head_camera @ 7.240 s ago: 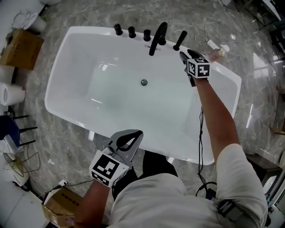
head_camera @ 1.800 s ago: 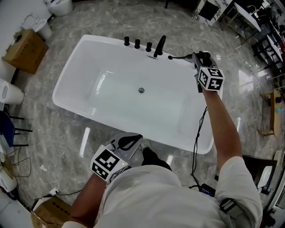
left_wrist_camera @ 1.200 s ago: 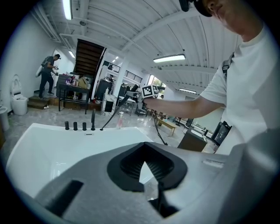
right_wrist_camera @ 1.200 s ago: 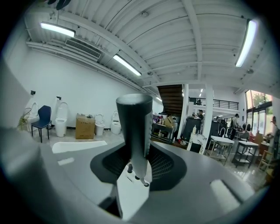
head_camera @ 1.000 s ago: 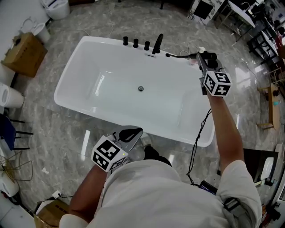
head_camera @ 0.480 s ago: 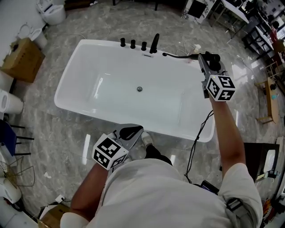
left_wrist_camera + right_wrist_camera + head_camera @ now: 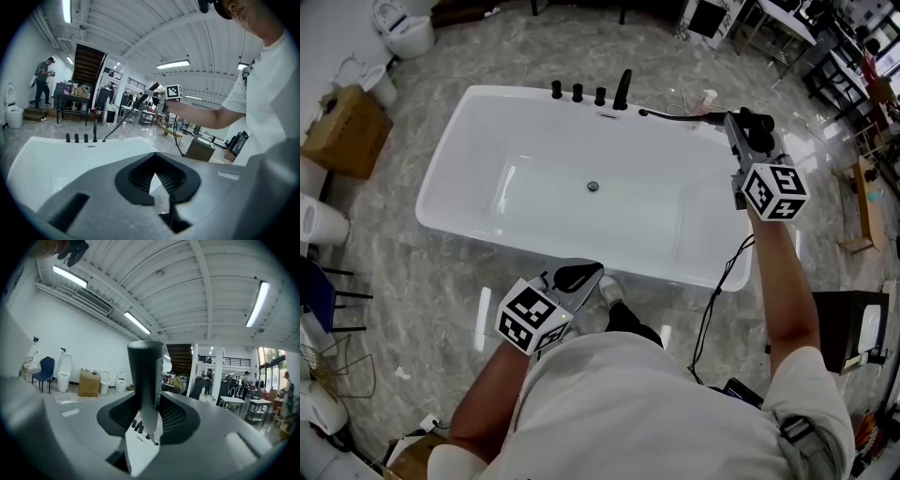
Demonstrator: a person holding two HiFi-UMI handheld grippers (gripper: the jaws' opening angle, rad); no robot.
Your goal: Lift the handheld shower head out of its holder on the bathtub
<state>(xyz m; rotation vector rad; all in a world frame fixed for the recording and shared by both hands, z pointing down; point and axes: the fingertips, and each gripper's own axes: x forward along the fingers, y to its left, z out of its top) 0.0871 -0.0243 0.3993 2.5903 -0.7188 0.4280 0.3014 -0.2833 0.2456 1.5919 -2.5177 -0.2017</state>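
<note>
The right gripper (image 7: 741,124) is clamped on the handheld shower head (image 7: 753,126). In the right gripper view the dark handle (image 7: 145,373) is seen standing upright between the two jaws, with both pads pressed on its lower part. The right gripper is held out at arm's length, over the floor just beyond the far right corner of the bathtub (image 7: 506,91), with its marker cube (image 7: 775,191) turned toward the camera. The shower head is out of its holder and off the tub. A black hose (image 7: 675,115) is stretched from it back to the far rim, where it ends just right of the spout (image 7: 622,89). Three black knobs (image 7: 577,92) are lined up left of the spout on that rim, and the drain (image 7: 593,186) is seen in the middle of the white basin. The left gripper (image 7: 577,277) is kept low by the body, near the tub's near rim, with its jaws together and nothing between them. The same is seen in the left gripper view (image 7: 157,180), where the raised right gripper (image 7: 161,93) and hose (image 7: 123,123) also show. Around the tub, grey marble floor (image 7: 422,281) is seen, with a cardboard box (image 7: 342,131) at the left and a toilet (image 7: 394,19) at the top left corner.
</note>
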